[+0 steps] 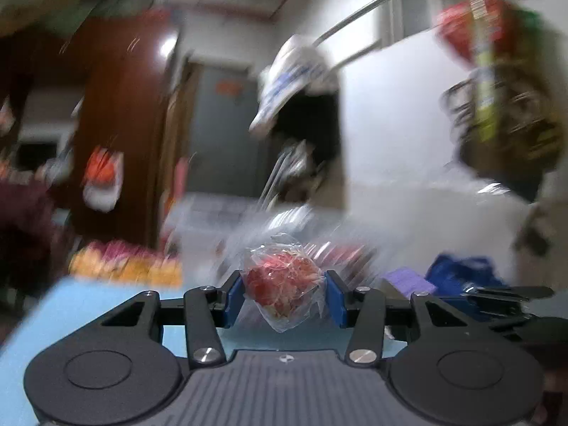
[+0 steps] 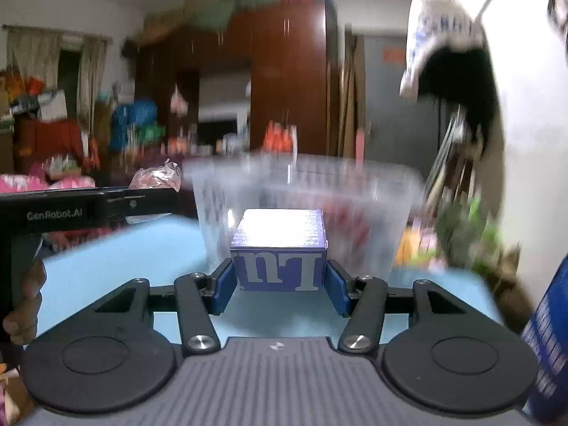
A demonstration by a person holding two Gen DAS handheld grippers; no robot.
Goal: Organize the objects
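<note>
My left gripper is shut on a clear plastic bag of red dried bits and holds it above the light blue table. My right gripper is shut on a small purple-blue box with white letters, held above the table. A clear plastic tub stands just behind the box. The left gripper and its bag show at the left of the right wrist view. The right gripper shows at the right edge of the left wrist view, with the purple box. Both views are motion-blurred.
A blue packet stands at the right edge of the table. Orange and pink snack packets lie at the table's far left. A dark wooden wardrobe and a cluttered room are behind. Hanging bags are at the upper right.
</note>
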